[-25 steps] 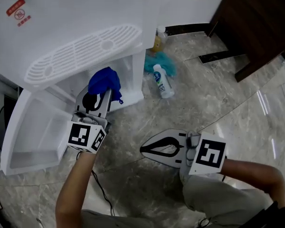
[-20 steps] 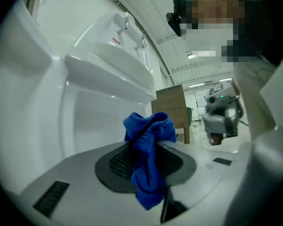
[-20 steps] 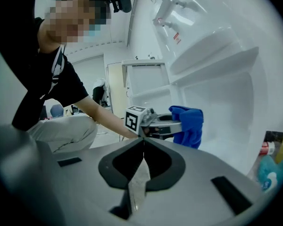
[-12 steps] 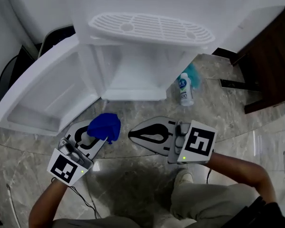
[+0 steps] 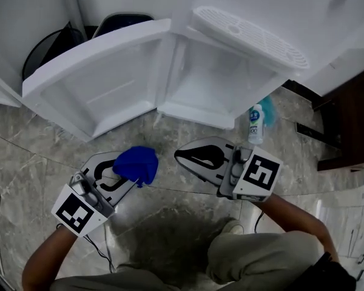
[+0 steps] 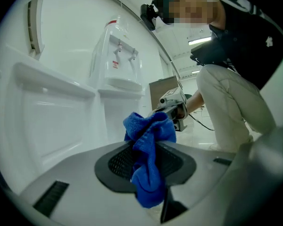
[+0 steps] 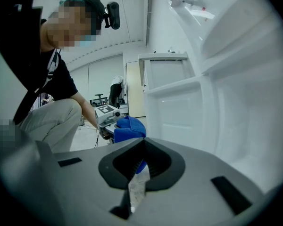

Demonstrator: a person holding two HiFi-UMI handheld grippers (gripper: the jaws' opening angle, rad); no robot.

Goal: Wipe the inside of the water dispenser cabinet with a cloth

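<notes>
Water dispenser cabinet: door swung wide, hinged on the side toward the person's left. The white compartment is exposed. The slotted drip grille sits above the opening.

Blue cloth: outside the cabinet, in front of it and over the marble floor, on the door side of the opening. It touches neither the door nor the compartment.

Left gripper: jaws partly apart and pinching the cloth. In the left gripper view the cloth is bunched between the pads. One fold stands above them and a longer one hangs below. The gripper is in front of the cabinet, below the door's lower edge in the head view.

Right gripper: jaws pressed together with nothing between them. The right gripper view shows the pads meeting at the tips, with the cloth only beyond them, on the other tool. The gripper is in front of the cabinet opening, clear of it, with its tips pointing toward the cloth.

White bottle with blue label: on the floor just beside the cabinet's front corner, on the side away from the door. A teal item lies right behind it; I cannot tell what it is.

Dark wooden furniture: further out on that same side of the cabinet.

Black bin: behind the open door.
</notes>
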